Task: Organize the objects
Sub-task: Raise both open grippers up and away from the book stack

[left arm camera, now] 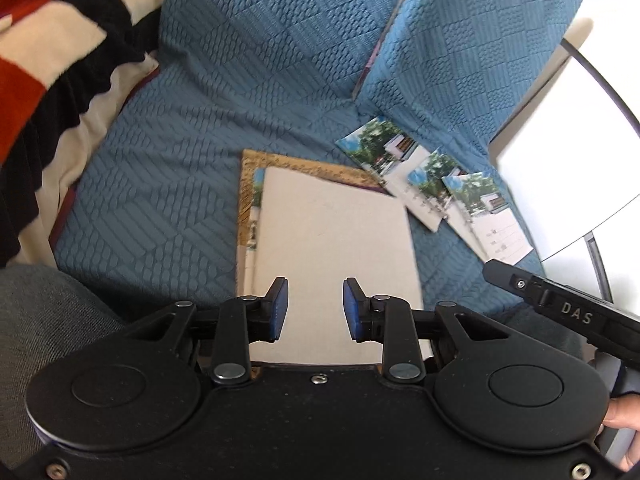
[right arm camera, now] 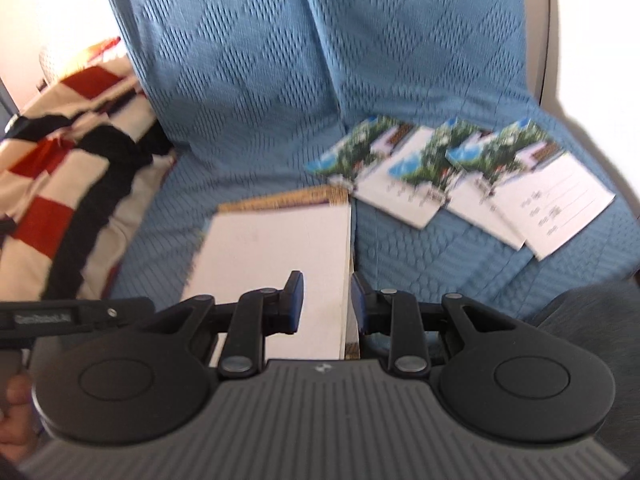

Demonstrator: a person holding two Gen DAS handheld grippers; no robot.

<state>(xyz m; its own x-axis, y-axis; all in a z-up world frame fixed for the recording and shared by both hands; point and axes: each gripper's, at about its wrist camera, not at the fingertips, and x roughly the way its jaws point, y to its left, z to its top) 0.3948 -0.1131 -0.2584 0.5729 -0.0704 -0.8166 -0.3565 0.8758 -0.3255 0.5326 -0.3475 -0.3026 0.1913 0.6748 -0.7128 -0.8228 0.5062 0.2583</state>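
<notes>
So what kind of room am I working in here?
Probably a living room: a sofa under a blue textured cover, a red, black and cream striped blanket, and small photo-printed booklets lying on the seat.

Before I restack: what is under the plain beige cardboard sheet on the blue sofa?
Under the plain beige cardboard sheet a gold-patterned border and strip of printed picture show along its far and left edges. The rest is covered.
</notes>
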